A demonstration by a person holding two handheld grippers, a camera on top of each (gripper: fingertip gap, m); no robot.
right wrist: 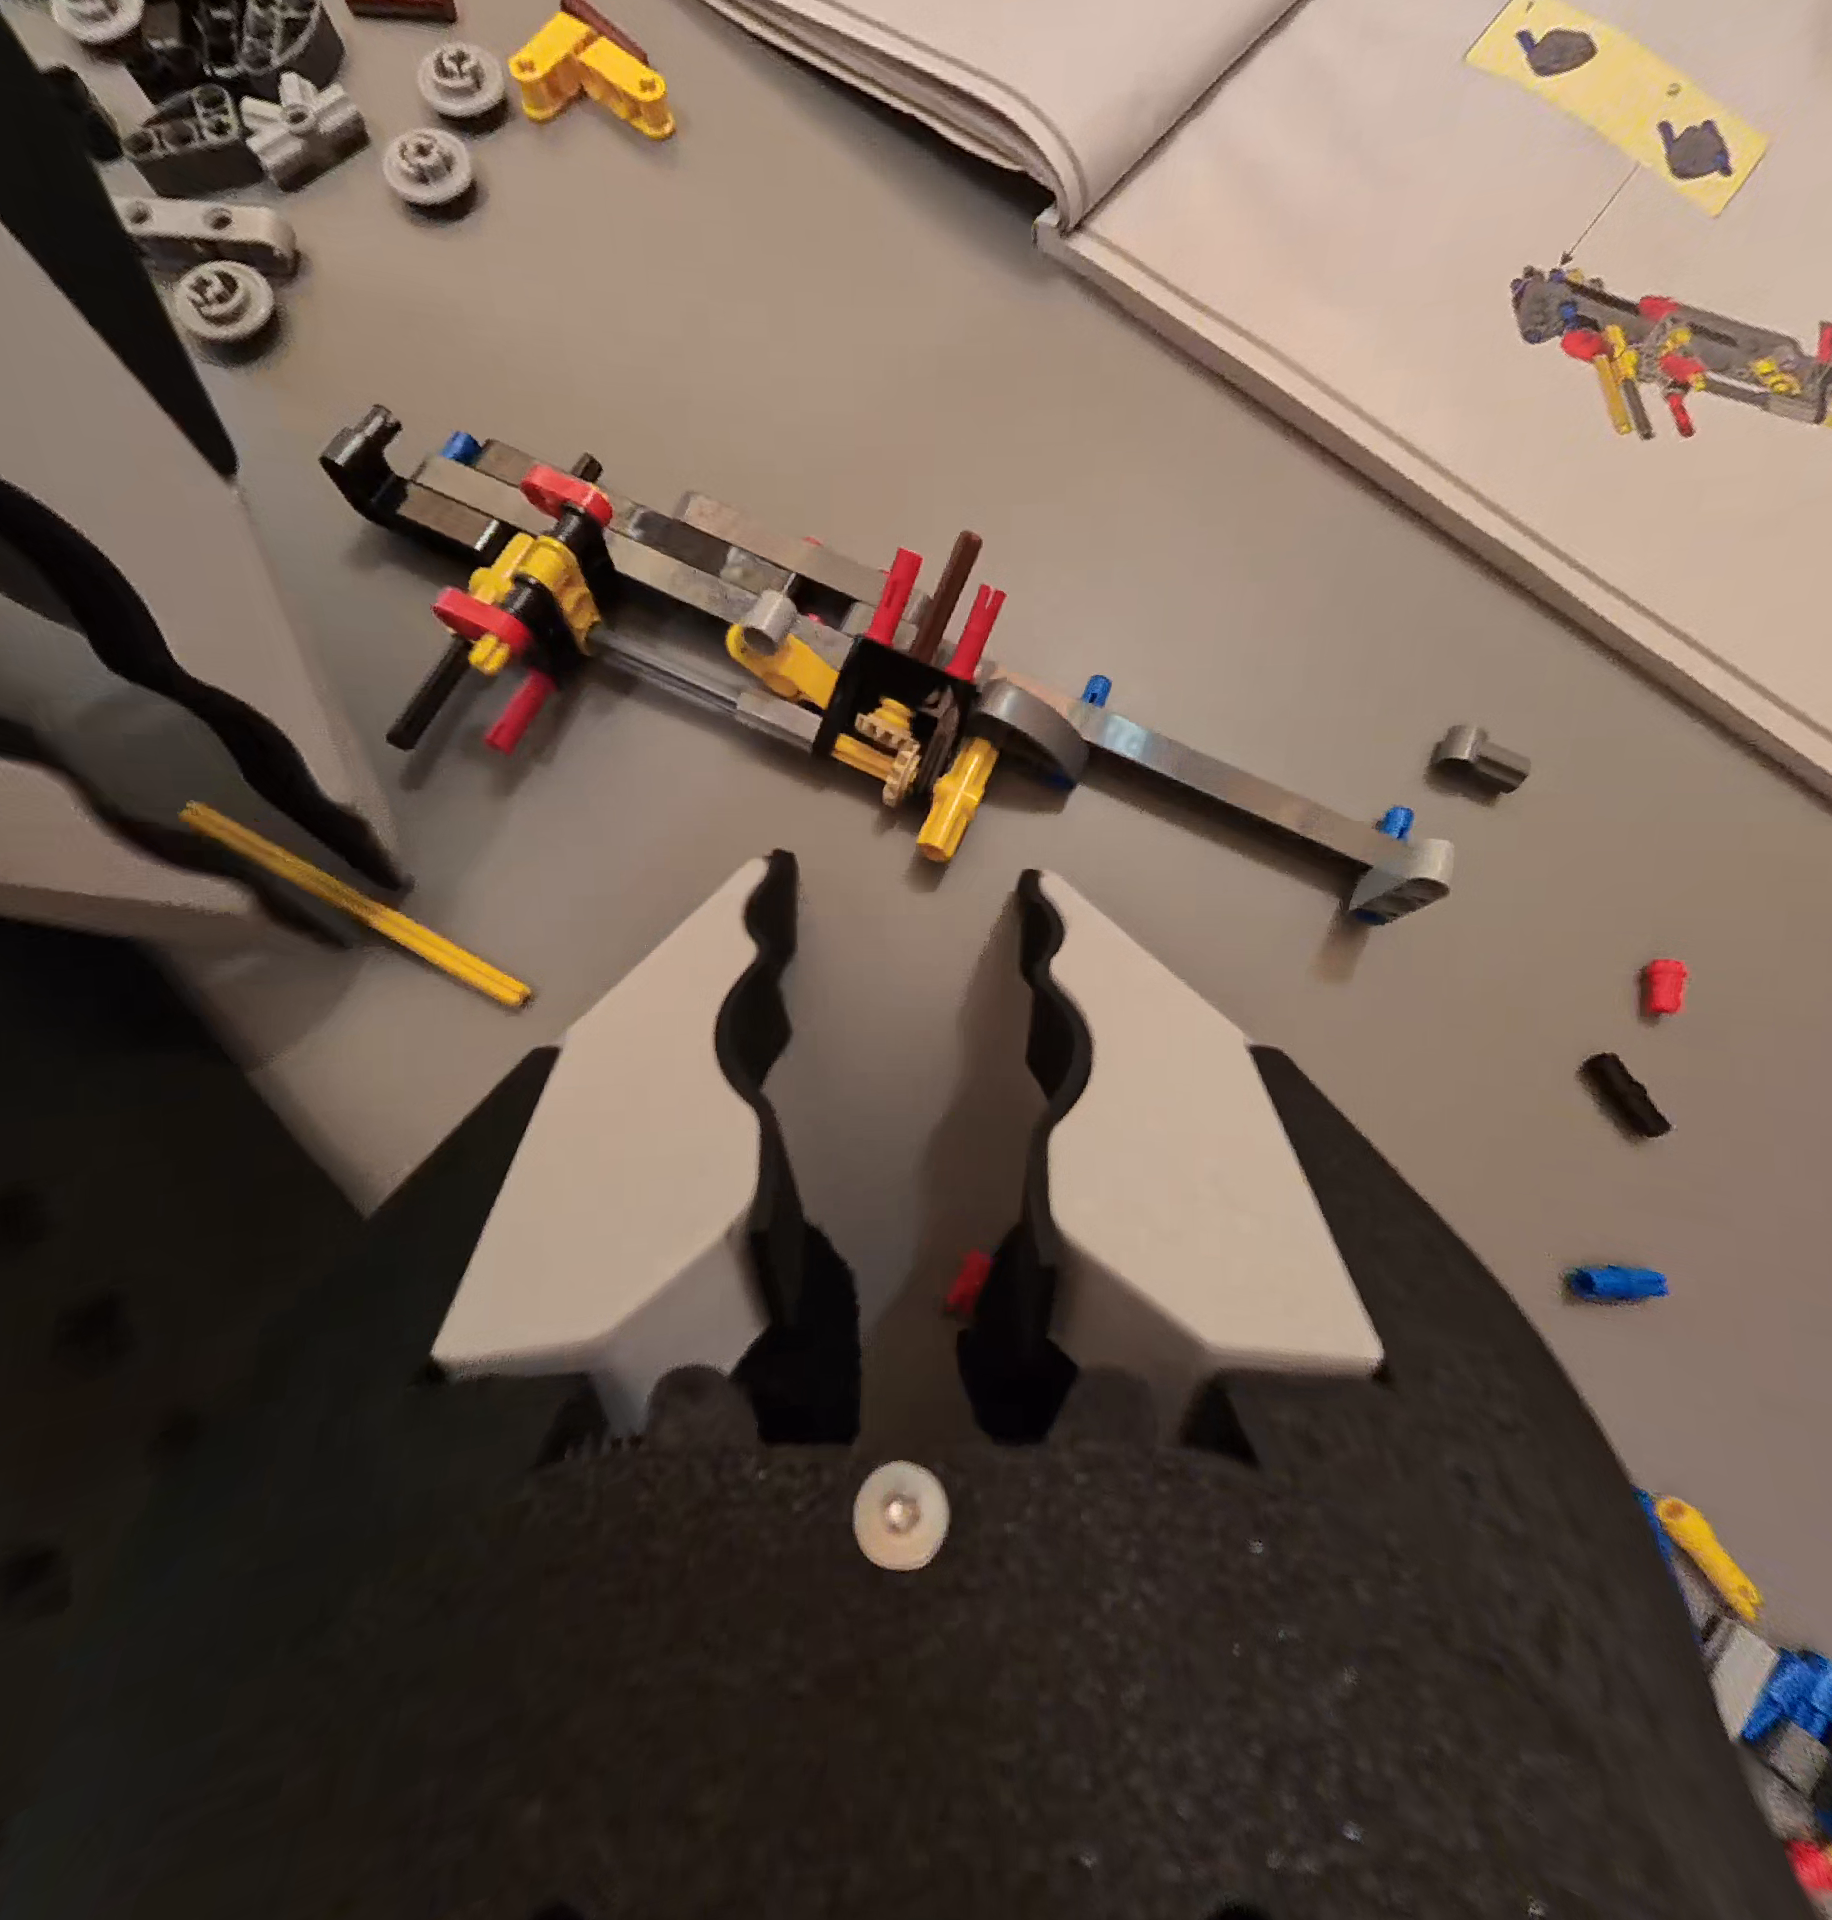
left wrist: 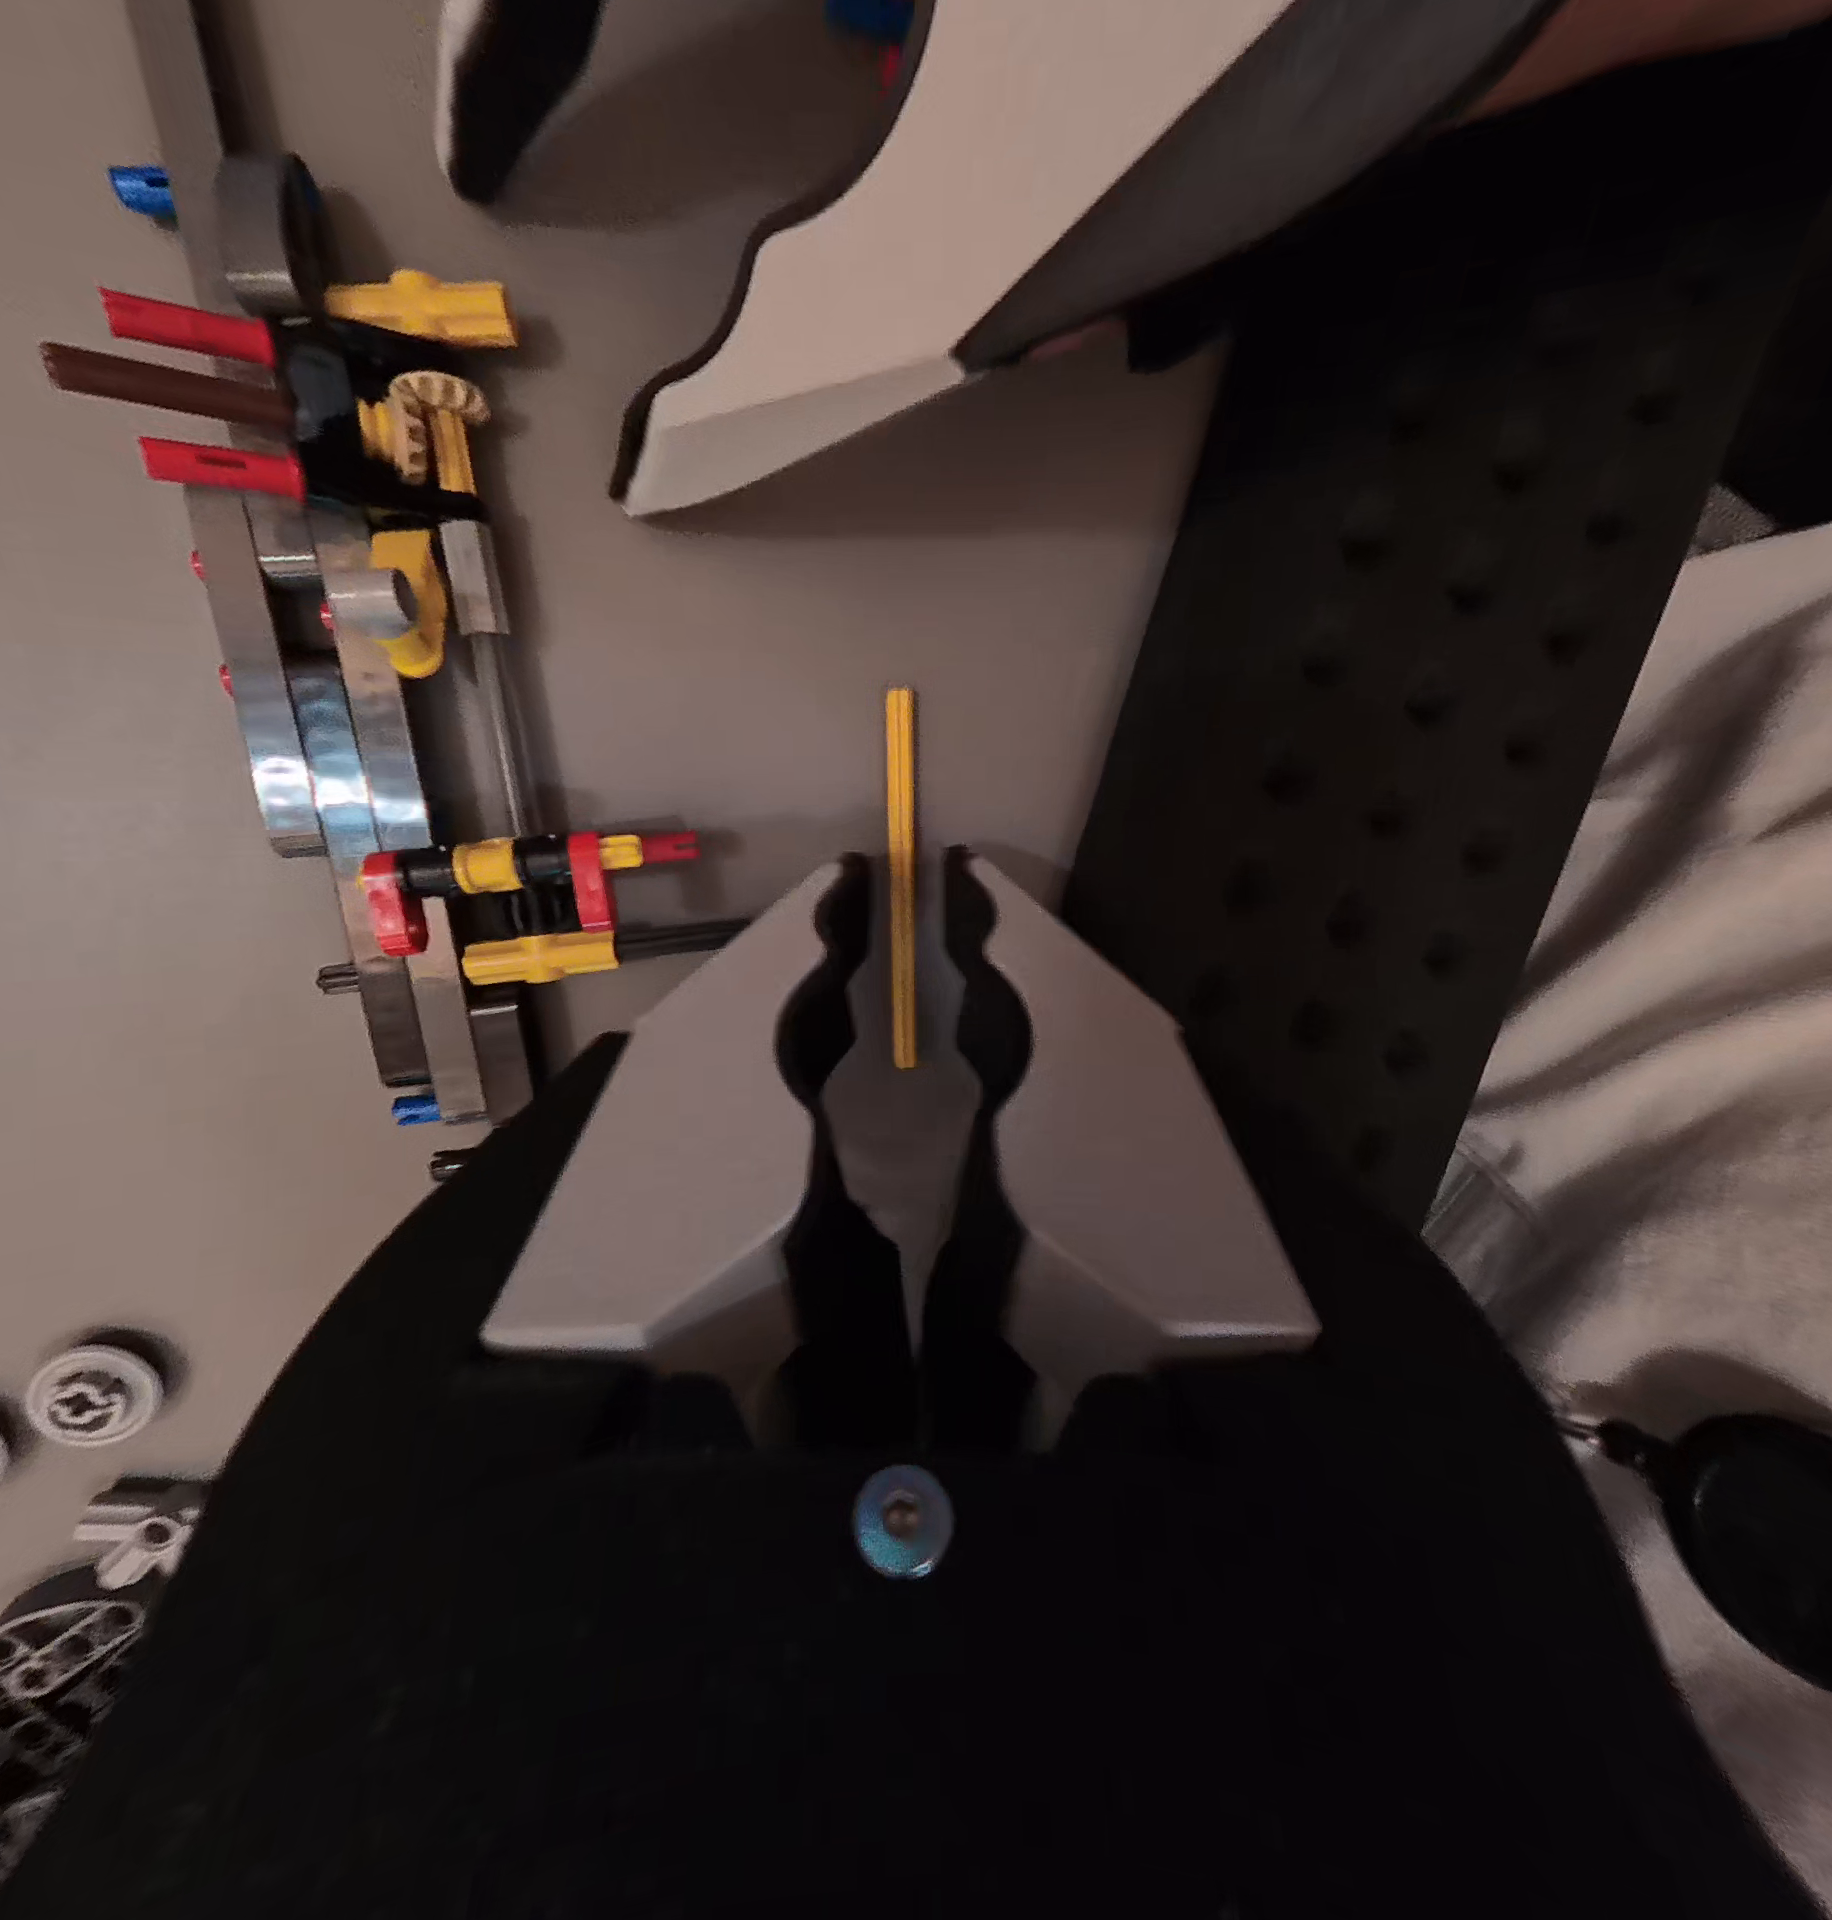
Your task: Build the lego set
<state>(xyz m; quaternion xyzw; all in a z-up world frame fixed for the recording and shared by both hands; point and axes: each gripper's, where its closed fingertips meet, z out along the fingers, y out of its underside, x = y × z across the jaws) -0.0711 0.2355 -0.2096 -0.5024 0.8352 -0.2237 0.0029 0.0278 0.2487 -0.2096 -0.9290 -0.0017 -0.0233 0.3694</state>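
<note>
Left wrist view only: pale cloth at the right edge, and a dark round object on a cord lying on it
Right wrist view only: open instruction booklet at top right, a loose grey connector, and small red, black and blue pins scattered to the right of the lego assembly
Both views: the long grey-beamed assembly lying on the grey table, with grey round pieces in a loose pile beyond one end
Hard to make out: a small red piece deep between the right fingers (touching them or lying on the table below, cannot tell); coloured parts at the lower right edge are cut off and blurred
Left gripper: fingers drawn nearly together, clamping a thin yellow axle whose far end sticks out past the tips
Right gripper: fingers well apart, nothing between the tips, hovering just in front of the assembly
Axle position: near the assembly's end with the red and yellow connectors, not touching it
</note>
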